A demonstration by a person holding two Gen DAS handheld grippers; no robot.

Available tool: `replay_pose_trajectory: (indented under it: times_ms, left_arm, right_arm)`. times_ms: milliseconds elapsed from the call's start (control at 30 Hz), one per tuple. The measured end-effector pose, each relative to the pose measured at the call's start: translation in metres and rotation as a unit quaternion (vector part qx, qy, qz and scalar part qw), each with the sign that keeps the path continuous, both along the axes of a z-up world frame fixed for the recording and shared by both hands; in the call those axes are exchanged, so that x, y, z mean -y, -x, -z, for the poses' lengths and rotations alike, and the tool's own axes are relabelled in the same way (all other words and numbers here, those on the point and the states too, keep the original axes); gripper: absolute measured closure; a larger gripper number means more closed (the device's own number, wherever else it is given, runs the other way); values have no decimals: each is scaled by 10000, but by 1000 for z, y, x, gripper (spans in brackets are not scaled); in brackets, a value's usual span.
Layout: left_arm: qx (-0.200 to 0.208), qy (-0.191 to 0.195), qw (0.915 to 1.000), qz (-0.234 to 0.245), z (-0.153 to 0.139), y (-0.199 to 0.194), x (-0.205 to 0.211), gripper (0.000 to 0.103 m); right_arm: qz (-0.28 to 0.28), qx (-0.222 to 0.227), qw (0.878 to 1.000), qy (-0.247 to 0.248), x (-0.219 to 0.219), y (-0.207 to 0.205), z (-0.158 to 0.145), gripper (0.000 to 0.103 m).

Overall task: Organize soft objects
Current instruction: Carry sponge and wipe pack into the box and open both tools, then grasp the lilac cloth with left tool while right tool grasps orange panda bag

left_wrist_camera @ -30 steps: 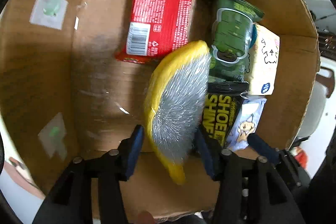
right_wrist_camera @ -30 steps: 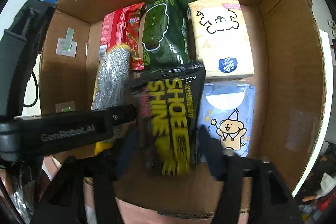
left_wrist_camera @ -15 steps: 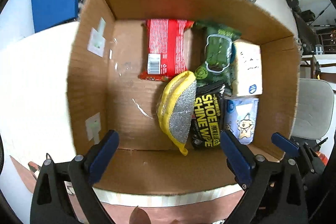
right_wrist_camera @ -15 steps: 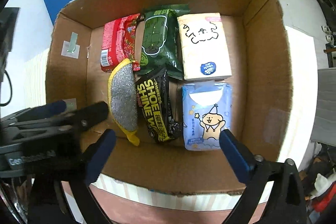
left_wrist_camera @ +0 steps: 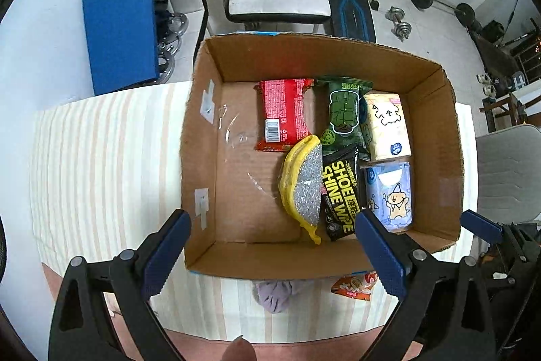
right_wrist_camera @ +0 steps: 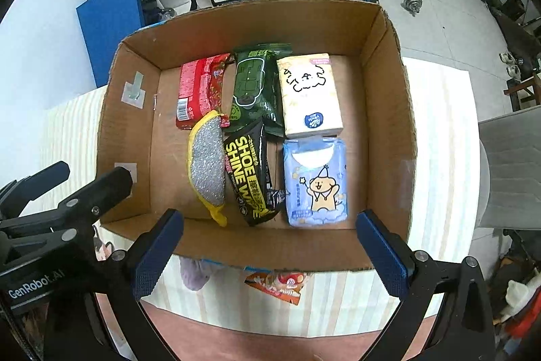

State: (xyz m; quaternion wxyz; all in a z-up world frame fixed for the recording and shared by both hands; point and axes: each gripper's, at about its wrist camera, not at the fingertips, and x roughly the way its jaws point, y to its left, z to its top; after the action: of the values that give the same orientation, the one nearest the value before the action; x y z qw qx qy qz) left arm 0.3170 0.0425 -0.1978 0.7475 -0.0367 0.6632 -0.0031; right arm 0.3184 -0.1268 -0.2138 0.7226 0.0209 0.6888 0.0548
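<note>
L grip [left_wrist_camera: 270, 246]: jaws wide, dropped sponge [left_wrist_camera: 302, 183] in box [left_wrist_camera: 203, 137]
R grip [right_wrist_camera: 270, 246]: wide, released wipes [right_wrist_camera: 250, 171]
next: pouch [right_wrist_camera: 275, 286] outside

A cardboard box [right_wrist_camera: 389, 110] sits on a table [right_wrist_camera: 439, 192], seen from above. Six soft items lie on its floor, packed toward the right wall, with the left part of the floor bare. In the back row, left to right: a snack packet [right_wrist_camera: 199, 87], a wipes pouch [right_wrist_camera: 253, 87], and a tissue pack [right_wrist_camera: 309, 93]. In the front row, left to right: a scouring pad [right_wrist_camera: 206, 164], a shoe wipe packet [right_wrist_camera: 250, 175], and a second tissue pack [right_wrist_camera: 316, 185]. The scouring pad's far tip overlaps the snack packet. Outside the box, against its near wall, a plush item [right_wrist_camera: 192, 273] lies left of a small wrapper [right_wrist_camera: 277, 286].
</note>
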Motion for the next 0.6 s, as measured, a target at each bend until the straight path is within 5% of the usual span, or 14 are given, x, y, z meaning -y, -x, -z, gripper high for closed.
replay_pose_trajectory:
  times_ms: [200,400,500,600]
  left_arm:
    - [286,-270,9992,88,-22,18,5,4]
    - [1107,-1339,9831,571,-42,77,11,4]
    - [1050,-1533,9789,850,-19,108,12,4]
    - [528,-1452,9817,1110,27,121,14,8]
  right_arm:
    - [-20,52,9999,-158,0,15,-13,0]
    - [74,285,9984,-478,22,68,-26,0]
    - [364,266,9969,-638,44,100,-11,0]
    - [834,106,9928,-850,64,123,21,0]
